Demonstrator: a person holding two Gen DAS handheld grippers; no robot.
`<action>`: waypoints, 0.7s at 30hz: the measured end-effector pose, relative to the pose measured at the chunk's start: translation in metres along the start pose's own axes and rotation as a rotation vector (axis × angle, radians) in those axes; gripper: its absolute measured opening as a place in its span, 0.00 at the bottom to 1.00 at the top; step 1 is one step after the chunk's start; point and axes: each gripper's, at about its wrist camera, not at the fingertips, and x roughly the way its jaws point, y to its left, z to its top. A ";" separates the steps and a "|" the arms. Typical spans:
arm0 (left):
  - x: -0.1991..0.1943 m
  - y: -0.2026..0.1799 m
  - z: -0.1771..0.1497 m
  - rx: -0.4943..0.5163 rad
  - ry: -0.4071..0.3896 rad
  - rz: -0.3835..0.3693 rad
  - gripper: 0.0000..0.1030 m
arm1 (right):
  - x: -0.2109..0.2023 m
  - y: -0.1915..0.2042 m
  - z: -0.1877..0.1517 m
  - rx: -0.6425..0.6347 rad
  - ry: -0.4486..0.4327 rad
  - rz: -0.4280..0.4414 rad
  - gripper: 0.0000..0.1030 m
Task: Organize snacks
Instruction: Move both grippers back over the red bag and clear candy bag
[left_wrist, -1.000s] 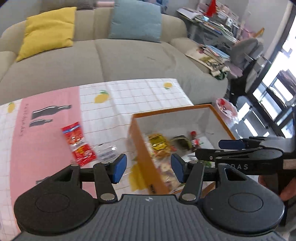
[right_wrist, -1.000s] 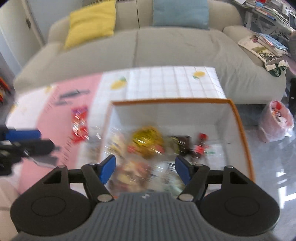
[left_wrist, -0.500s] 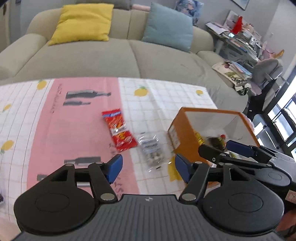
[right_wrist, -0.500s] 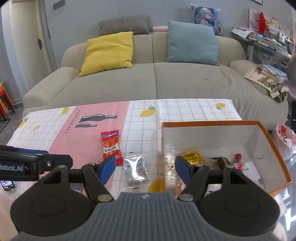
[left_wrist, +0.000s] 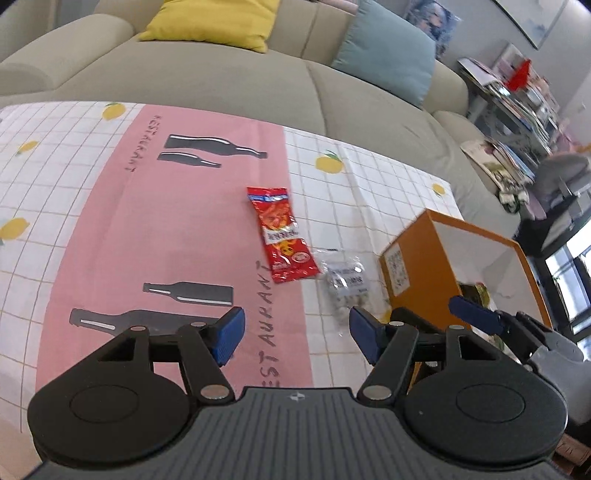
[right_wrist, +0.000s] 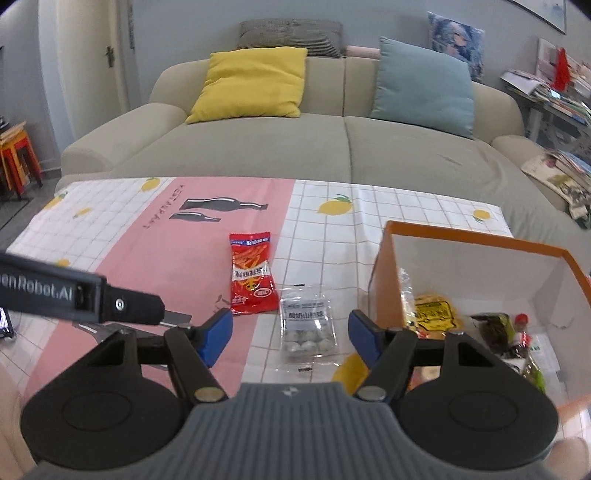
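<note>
Snacks lie loose on the pink-and-white checked tablecloth (right_wrist: 184, 258) ahead of me: a red foil snack packet (right_wrist: 252, 274) flat on the pink stripe's edge, and just beside it, nearer me and to the right, a clear plastic bag of pale round sweets (right_wrist: 307, 325). My right gripper (right_wrist: 290, 338) hangs above that clear bag with its blue-padded fingers spread wide, holding nothing. My left gripper (left_wrist: 295, 334) is likewise released and empty, above the tablecloth short of both packets. To the right stands the orange cardboard box with white inside (right_wrist: 480, 258), already holding a yellow packet (right_wrist: 434, 314), a dark green packet (right_wrist: 493, 326) and other wrappers. Behind the table sits a beige sofa (right_wrist: 332, 147).
</note>
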 end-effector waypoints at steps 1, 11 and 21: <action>0.002 0.004 0.000 -0.013 0.001 0.002 0.74 | 0.004 0.001 0.000 -0.007 0.005 -0.005 0.65; 0.033 0.030 0.003 -0.086 0.038 0.055 0.79 | 0.048 0.005 0.002 -0.028 0.071 -0.005 0.62; 0.065 0.035 0.005 -0.086 0.107 0.088 0.79 | 0.098 0.010 -0.002 -0.104 0.161 -0.057 0.62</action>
